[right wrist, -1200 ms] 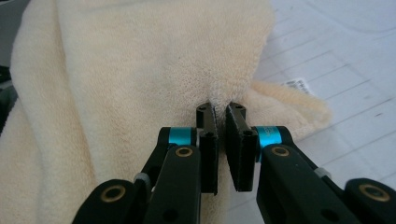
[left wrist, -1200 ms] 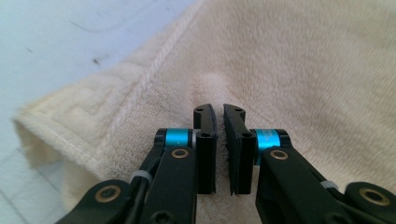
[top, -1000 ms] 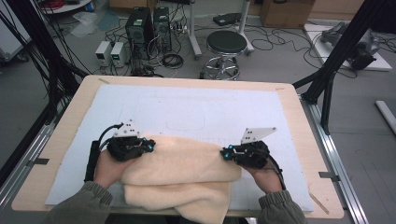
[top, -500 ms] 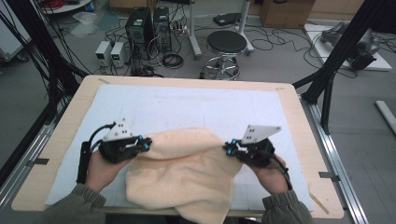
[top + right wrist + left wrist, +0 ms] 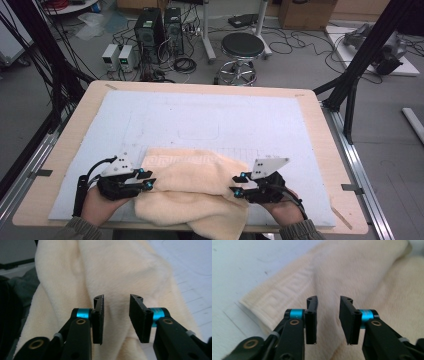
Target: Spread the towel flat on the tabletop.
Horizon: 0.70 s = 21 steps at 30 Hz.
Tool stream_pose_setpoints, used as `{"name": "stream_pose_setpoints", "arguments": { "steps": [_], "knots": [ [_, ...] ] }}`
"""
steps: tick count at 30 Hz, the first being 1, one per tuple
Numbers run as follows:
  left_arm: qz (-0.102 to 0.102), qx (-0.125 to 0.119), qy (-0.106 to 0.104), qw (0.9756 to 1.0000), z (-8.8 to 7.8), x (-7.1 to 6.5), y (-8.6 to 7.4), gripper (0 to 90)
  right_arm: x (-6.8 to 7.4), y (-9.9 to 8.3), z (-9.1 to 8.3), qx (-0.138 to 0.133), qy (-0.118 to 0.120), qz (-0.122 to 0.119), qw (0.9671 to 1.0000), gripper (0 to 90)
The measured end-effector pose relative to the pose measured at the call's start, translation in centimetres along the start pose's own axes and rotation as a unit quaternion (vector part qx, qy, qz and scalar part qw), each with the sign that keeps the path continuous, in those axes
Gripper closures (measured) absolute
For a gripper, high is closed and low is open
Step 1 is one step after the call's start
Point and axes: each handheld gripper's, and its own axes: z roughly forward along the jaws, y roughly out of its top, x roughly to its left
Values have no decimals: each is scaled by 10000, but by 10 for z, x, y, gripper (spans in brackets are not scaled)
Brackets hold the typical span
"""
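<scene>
I see the cream towel (image 5: 192,192) folded at the near edge of the white mat (image 5: 210,117). My left gripper (image 5: 148,180) and right gripper (image 5: 235,184) have just been opening, pads off the cloth (no legible writing anywhere).

A lab: computer towers (image 5: 159,27), floor cables (image 5: 295,42), black frame struts (image 5: 367,52).

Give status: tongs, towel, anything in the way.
Left tongs and right tongs open, jaws just opened, nothing pinched. Cream fluffy terry towel lies folded between them on pale blue table mat. Nothing in the way.
</scene>
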Motion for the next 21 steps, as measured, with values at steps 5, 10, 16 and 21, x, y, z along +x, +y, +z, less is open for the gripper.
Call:
{"name": "stream_pose_setpoints", "arguments": {
  "steps": [5, 10, 16, 21],
  "knots": [
    [63, -222, 263, 9994, -5, 15, 19, 575, -18, 1, -17, -350, -351, 198, 9986, 581],
    [-67, -96, 291, 9995, 13, 31, 17, 511, -38, -13, -3, 8, -709, 469, 9964, 566],
    [-326, 454, 171, 9983, 45, 42, 3, 494, -52, -29, 29, 554, -643, 821, 9930, 557],
    [-359, 595, -93, 9975, 55, 41, -3, 737, -50, -27, 37, 787, -426, 538, 9945, 837]
  ]
}}
